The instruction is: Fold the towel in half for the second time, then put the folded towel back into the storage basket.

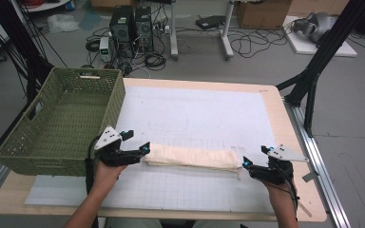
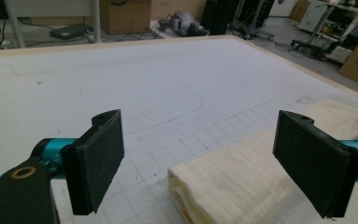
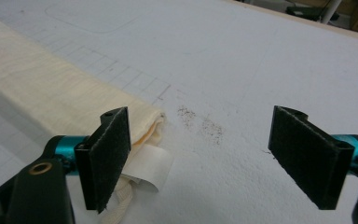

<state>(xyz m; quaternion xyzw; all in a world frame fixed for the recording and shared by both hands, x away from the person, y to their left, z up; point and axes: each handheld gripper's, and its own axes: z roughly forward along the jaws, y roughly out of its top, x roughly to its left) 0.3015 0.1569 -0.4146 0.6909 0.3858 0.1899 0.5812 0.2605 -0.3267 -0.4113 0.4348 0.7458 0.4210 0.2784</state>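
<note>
Folded cream cloth (image 1: 193, 157) lay as a long flat strip on the white gridded mat (image 1: 195, 118), stretched between the two grippers. Its white tag (image 3: 145, 167) stuck out at the right-hand end.

Left gripper (image 1: 134, 142) sat at the cloth's left end, jaws spread wide, nothing pinched. In the left gripper view the cloth (image 2: 242, 177) end lay low between the jaws, nearer the right one, clear of both pads.

Right gripper (image 1: 254, 156) sat at the cloth's right end, jaws also spread wide, holding nothing. In the right gripper view the cloth (image 3: 51, 88) corner and tag lay just behind the left jaw; bare mat between the jaws, with a patch of dark specks (image 3: 200, 123).

Green woven basket (image 1: 62, 123) stood just beyond the left gripper, overhanging the table (image 1: 285, 123) edge — well apart from the right one.
</note>
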